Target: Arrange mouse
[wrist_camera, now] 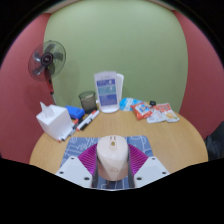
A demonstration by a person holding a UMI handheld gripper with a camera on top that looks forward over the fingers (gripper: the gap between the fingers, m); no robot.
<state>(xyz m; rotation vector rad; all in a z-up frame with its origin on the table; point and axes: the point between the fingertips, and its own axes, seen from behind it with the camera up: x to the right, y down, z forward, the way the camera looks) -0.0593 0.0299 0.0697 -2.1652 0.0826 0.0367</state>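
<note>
A white computer mouse (112, 158) sits between my two fingers, its front end pointing away from me. My gripper (112, 147) is shut on it, with the magenta pads (89, 158) pressed against both its sides. Under the mouse and the fingers lies a blue patterned mouse mat (79, 147) on the near part of a round wooden table (175, 142). I cannot tell whether the mouse rests on the mat or is lifted just off it.
Beyond the mat stand a white box (54, 122) on the left, pens (88, 118), a dark cup (87, 101), a white and blue carton (107, 92) and coloured packets (160, 112) on the right. A standing fan (47, 62) is behind the table at the left.
</note>
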